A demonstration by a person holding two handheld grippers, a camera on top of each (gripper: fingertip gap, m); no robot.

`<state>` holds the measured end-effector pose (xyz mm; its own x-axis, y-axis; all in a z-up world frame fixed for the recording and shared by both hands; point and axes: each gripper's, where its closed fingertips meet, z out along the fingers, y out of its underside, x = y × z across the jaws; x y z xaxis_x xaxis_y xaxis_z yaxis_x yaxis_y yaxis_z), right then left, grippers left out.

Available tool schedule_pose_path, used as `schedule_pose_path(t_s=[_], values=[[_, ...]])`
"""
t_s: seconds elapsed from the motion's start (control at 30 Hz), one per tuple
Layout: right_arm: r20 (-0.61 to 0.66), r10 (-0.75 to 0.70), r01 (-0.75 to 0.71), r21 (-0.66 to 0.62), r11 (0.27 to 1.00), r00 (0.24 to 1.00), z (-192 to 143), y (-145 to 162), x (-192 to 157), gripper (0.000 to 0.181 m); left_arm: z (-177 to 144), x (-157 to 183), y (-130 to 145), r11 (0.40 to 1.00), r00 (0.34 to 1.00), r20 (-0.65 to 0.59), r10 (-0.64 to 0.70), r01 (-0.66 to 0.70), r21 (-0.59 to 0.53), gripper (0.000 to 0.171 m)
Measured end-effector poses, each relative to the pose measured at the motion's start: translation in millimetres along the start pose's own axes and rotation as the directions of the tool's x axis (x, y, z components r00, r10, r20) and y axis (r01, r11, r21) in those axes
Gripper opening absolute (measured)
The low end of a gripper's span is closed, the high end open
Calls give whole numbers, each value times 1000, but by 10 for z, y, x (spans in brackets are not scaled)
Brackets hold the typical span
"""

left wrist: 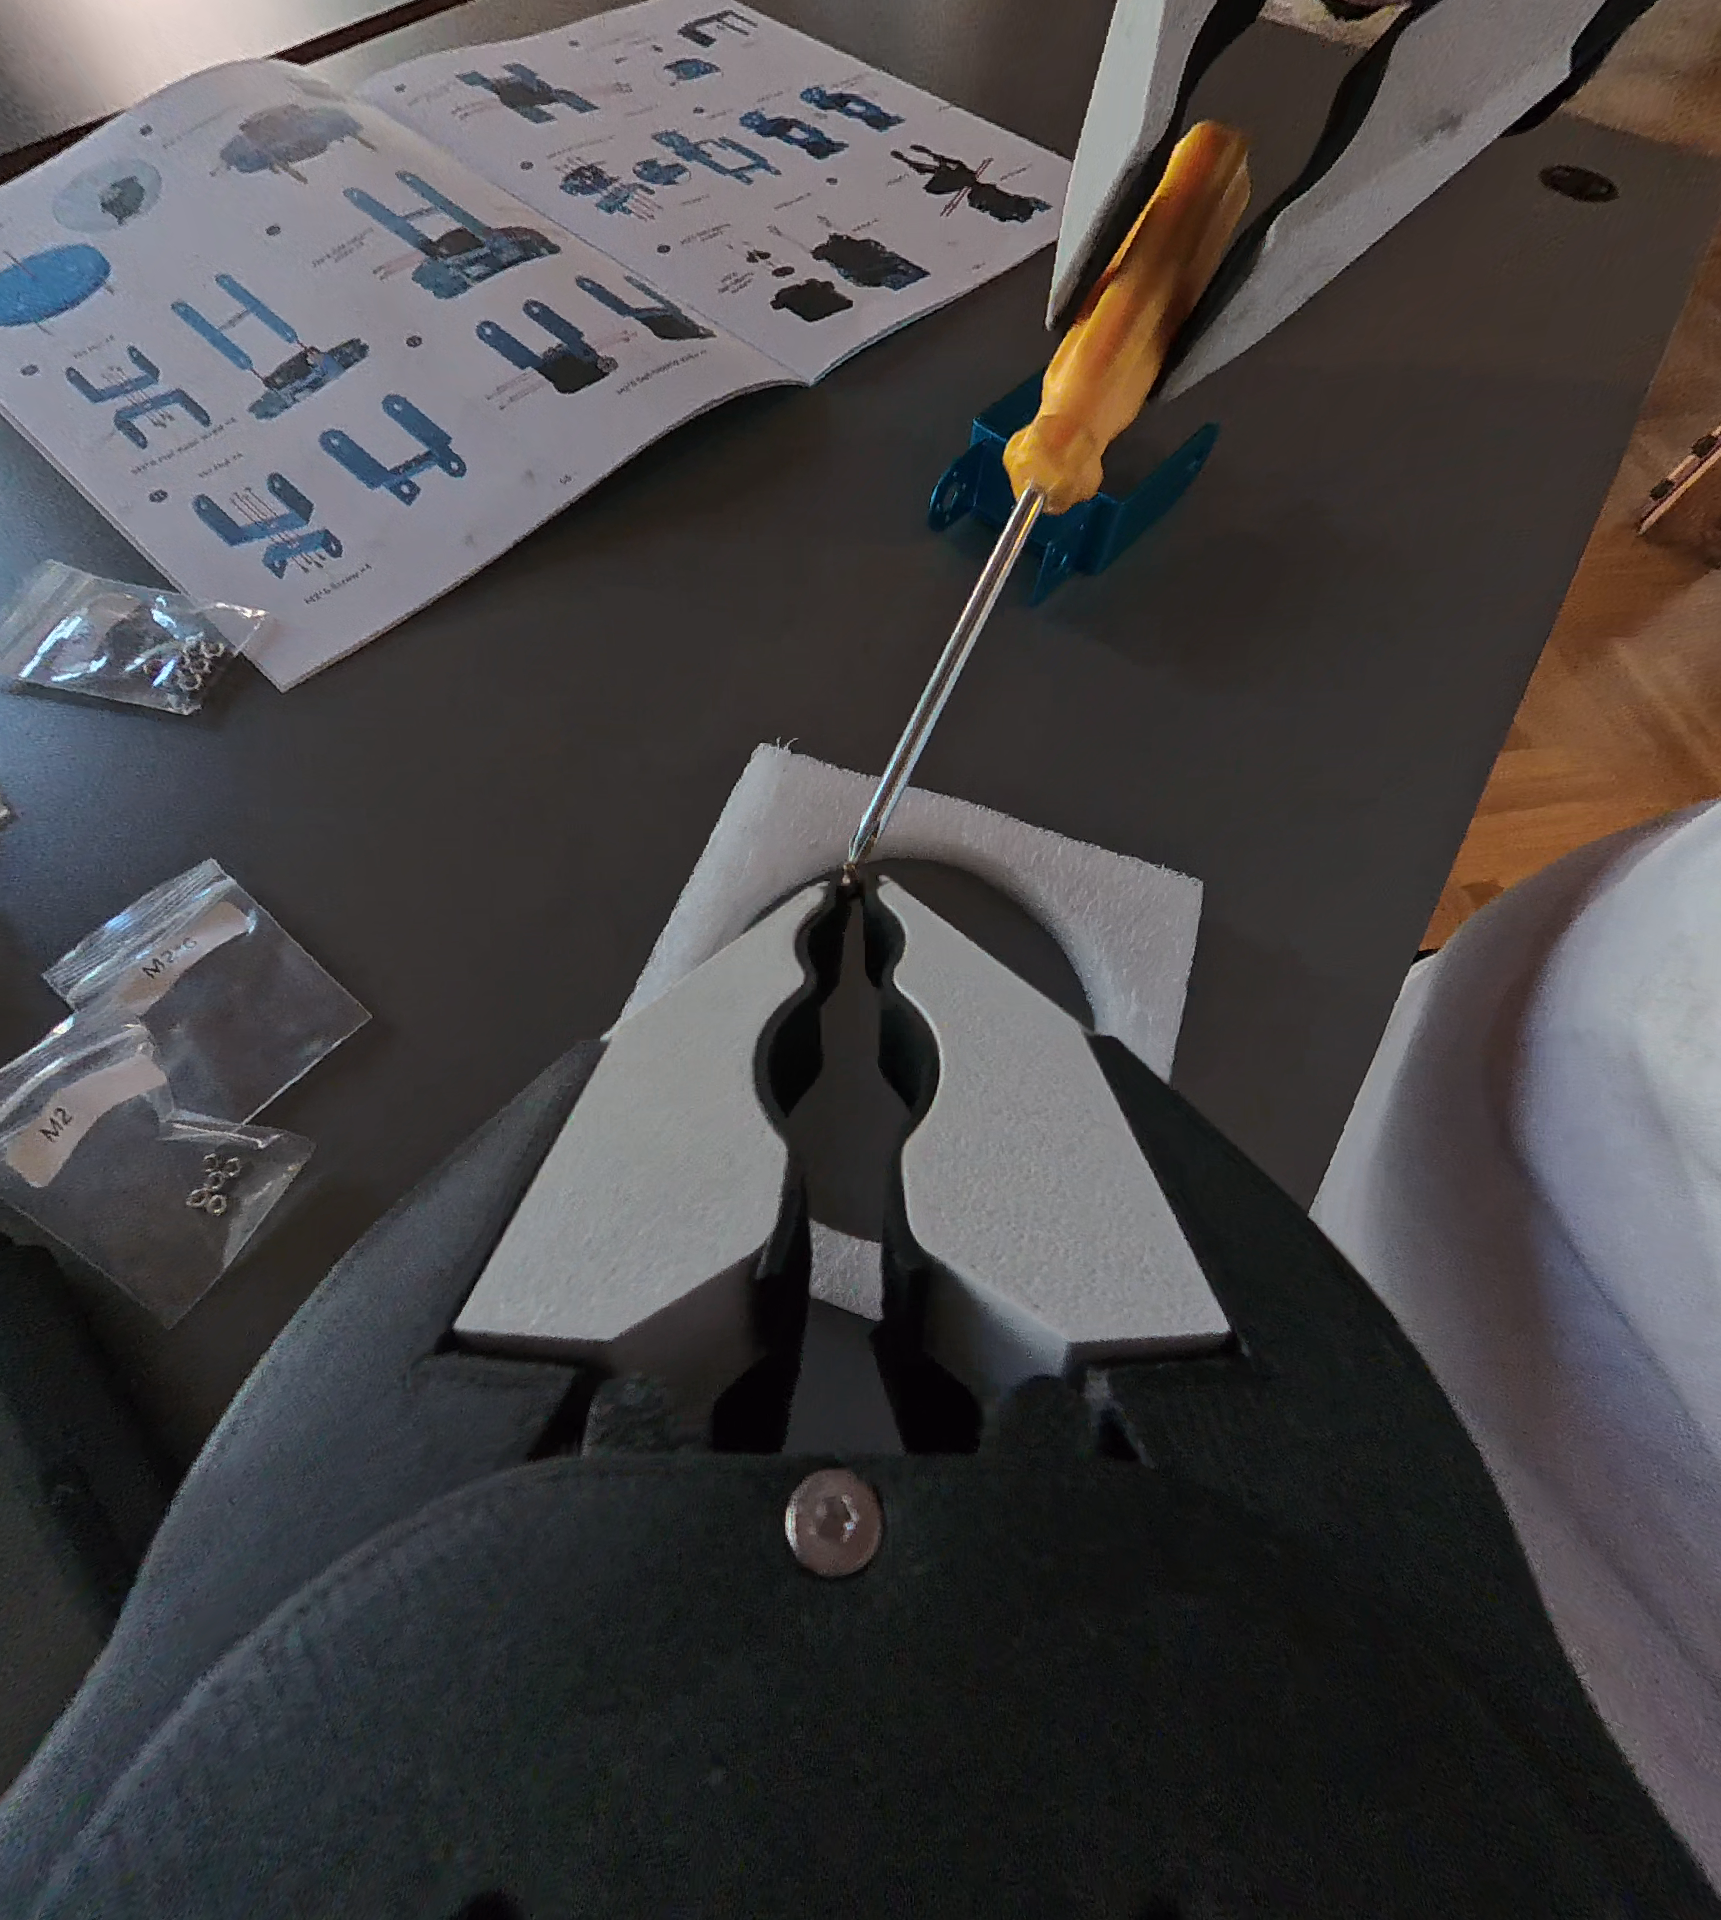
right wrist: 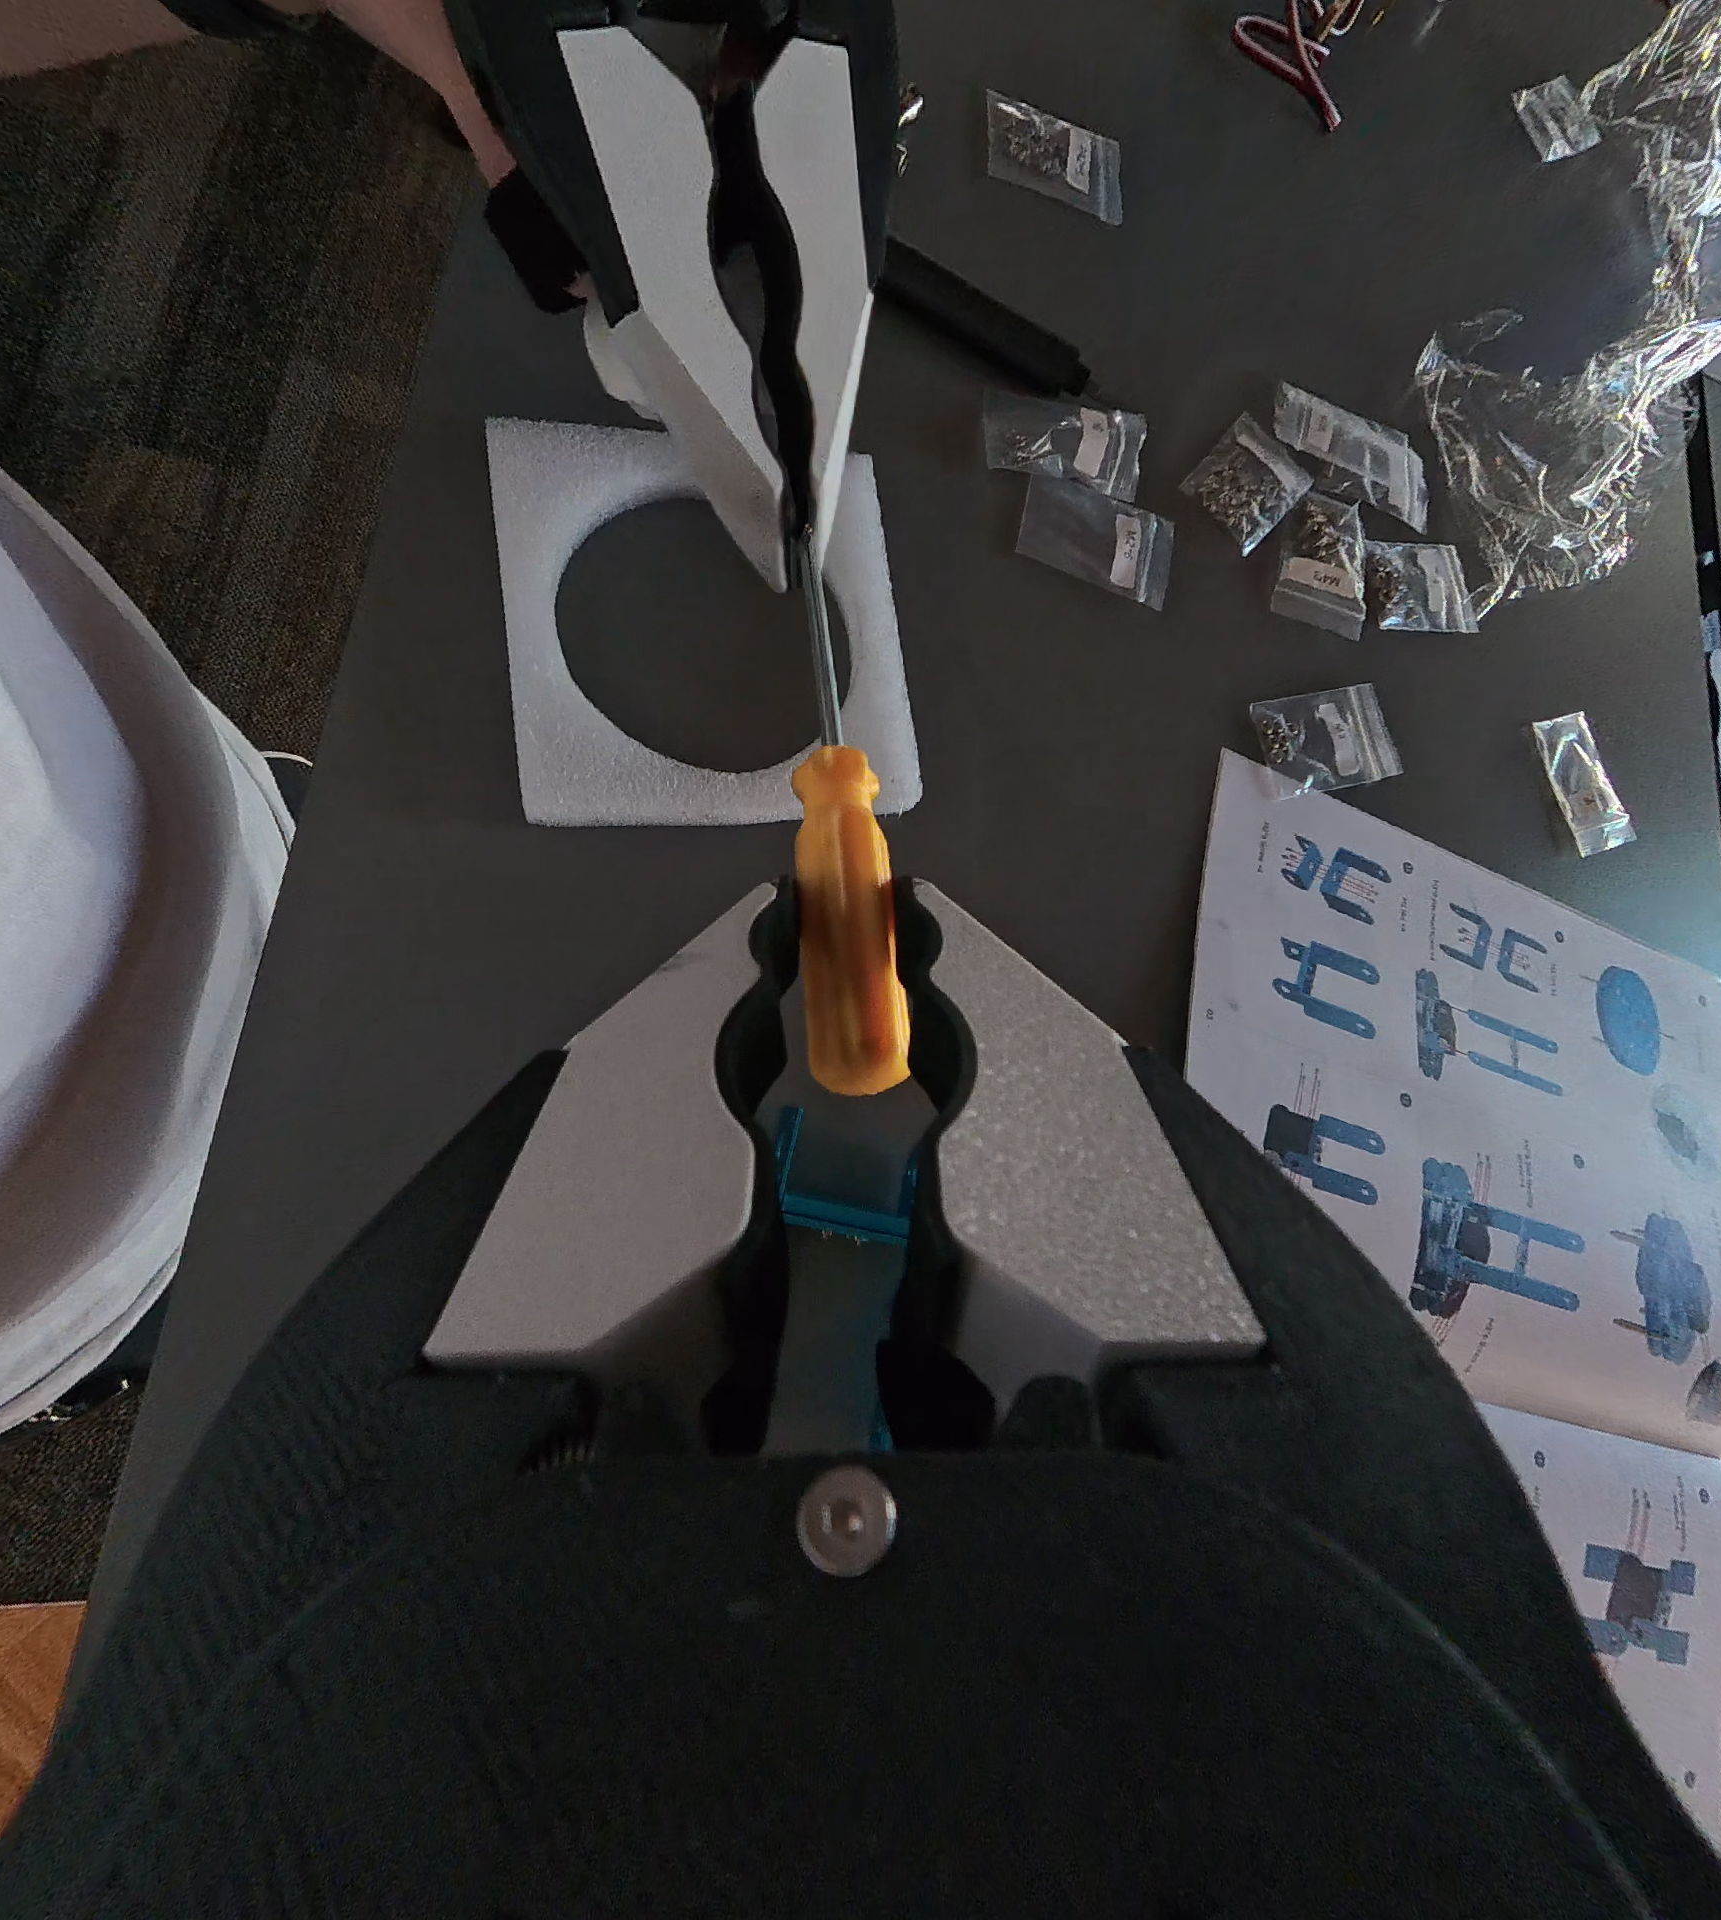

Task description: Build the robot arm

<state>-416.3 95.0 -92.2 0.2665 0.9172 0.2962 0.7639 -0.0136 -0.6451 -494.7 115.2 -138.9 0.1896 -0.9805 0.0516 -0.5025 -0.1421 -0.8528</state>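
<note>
Now the right gripper (right wrist: 843,894) is clenched on the yellow handle of a screwdriver (right wrist: 851,971), whose shaft runs forward to the left gripper (left wrist: 851,888). That claw is pinched together on something tiny at the shaft's tip, too small to identify, above a white foam sheet (left wrist: 1095,904). A blue bracket (left wrist: 1079,520) lies beneath the handle on the dark table (left wrist: 627,675).

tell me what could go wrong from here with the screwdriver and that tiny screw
The left tongs pinch a tiny screw by their tips alone; a push from the screwdriver could pop it loose onto the dark table. The right tongs hold only the smooth orange handle, so the shaft might twist off line.
</note>
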Motion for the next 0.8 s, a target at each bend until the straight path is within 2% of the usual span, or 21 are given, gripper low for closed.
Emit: schedule_pose_path(t_s=[0.3,0.37,0.47,0.57,0.67,0.8], values=[[-12,24,-24,3,1000,1000,-27,50,12,17,20,18,129,997,1000,6,14,-13,-74,1],[-12,27,-28,-5,1000,1000,-12,84,-7,18,13,25,223,990,1000,6,24,-23,-140,2],[-10,33,-33,-6,999,999,8,121,-49,17,0,5,421,956,998,17,61,-54,-288,15],[-15,43,-43,7,999,999,8,134,-72,17,-26,-34,507,923,993,39,113,-91,-373,27],[-24,54,-54,21,998,998,-5,149,-79,17,-73,-24,474,919,993,33,116,-95,-382,30],[-39,76,-74,37,997,996,-19,196,-99,17,-265,-171,356,947,992,90,83,-51,-318,30]])
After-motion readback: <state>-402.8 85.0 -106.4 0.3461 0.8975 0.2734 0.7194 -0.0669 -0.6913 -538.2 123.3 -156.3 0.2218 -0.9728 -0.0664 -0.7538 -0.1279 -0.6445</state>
